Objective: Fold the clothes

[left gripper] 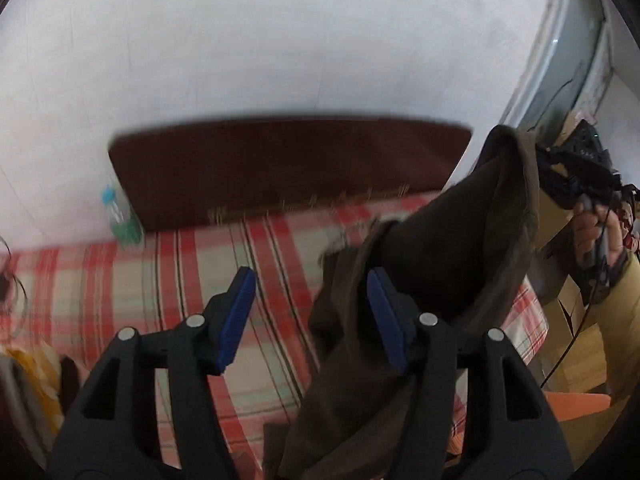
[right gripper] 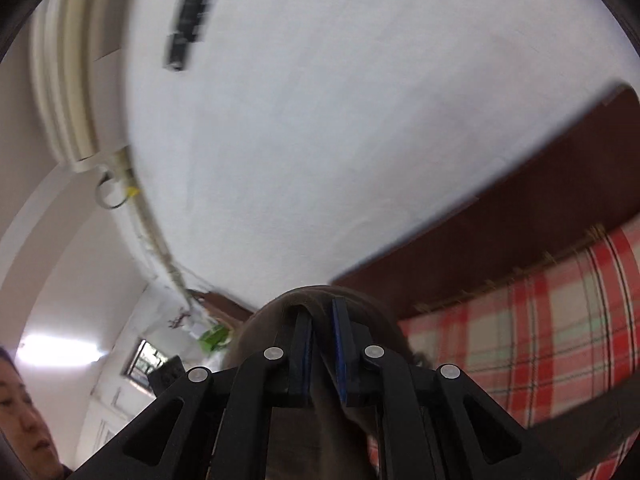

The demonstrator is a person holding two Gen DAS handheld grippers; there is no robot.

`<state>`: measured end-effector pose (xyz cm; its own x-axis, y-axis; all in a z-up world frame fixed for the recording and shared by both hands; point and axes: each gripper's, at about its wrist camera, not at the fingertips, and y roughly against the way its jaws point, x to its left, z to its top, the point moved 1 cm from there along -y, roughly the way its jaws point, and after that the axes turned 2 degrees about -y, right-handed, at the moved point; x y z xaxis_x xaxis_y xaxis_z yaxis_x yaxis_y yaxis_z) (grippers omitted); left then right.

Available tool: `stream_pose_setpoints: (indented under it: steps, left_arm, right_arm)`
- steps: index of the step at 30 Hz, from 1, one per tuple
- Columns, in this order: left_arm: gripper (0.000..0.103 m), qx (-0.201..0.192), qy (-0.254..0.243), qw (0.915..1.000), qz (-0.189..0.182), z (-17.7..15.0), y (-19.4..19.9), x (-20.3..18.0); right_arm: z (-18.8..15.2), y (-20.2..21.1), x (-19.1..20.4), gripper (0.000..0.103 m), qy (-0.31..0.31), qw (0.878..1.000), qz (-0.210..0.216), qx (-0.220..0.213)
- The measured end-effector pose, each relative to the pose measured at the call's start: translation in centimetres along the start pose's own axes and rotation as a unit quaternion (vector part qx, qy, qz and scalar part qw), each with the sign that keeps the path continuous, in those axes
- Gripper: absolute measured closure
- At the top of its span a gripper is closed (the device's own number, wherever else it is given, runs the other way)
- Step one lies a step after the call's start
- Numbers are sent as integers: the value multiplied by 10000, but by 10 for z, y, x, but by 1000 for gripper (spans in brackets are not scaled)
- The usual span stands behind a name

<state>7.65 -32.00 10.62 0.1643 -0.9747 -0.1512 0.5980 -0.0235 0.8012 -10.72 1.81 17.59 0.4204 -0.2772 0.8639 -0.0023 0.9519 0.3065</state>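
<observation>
My right gripper (right gripper: 320,350) pinches the brown garment (right gripper: 320,420) tight. My left gripper (left gripper: 310,316) is spread wide, the garment (left gripper: 440,248) draping its right finger over the bed (left gripper: 200,264).

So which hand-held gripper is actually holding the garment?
The right hand-held gripper: its jaws are shut on the brown garment. The left hand-held gripper stands open, cloth merely draped over one finger.

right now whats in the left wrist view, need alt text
The left gripper is open over a red plaid bedsheet, while a dark brown garment hangs from the right gripper at upper right. A dark headboard stands behind.
</observation>
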Motion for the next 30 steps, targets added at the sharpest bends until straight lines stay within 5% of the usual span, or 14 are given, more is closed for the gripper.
stream_pose_setpoints:
  steps: [4,8,10,13,17,23,25,26,27,28,30]
  left_arm:
    - [43,1177,318,9922,270,-45,-123,20]
    - [43,1557,-137,9864,510,-63,-185,8]
    - [43,1683,-325,9837,545,-62,-205,-4]
    - [43,1664,-485,9836,506,-57,-229,-11]
    - [43,1849,-659,9803,218,-50,-261,-26]
    - [42,2070,-568,9764,230,-46,-300,-38]
    - [50,2094,-595,9757,240,-45,-298,-46]
    - [77,2155,-553,9748,168,-44,-297,-49]
    - [92,2213,-507,9738,95,-43,-295,-52]
    - [92,2161,-293,9759,-17,-36,-287,-50]
    - [94,2054,134,9783,-243,-23,-272,-47]
  right_arm:
    - [-6,-4,-89,93,-602,9937,-951,-6]
    - [-12,-4,-171,82,-1137,9767,-1819,-38]
    - [-15,-4,-212,49,-1400,9643,-2246,-53]
    - [-31,3,-227,35,-1269,9563,-2617,298]
    - [-73,-1,-223,29,-710,9517,-2822,977]
    - [-125,-46,-215,24,-154,9593,-2212,1750]
    - [-130,-65,-209,22,70,9597,-2149,1810]
    - [-130,-74,-208,22,136,9607,-2094,1815]
    - [-126,-81,-208,35,111,9611,-2083,1808]
    - [-119,-88,-210,63,56,9602,-2137,1798]
    - [-100,-90,-203,89,-77,9650,-2010,1681]
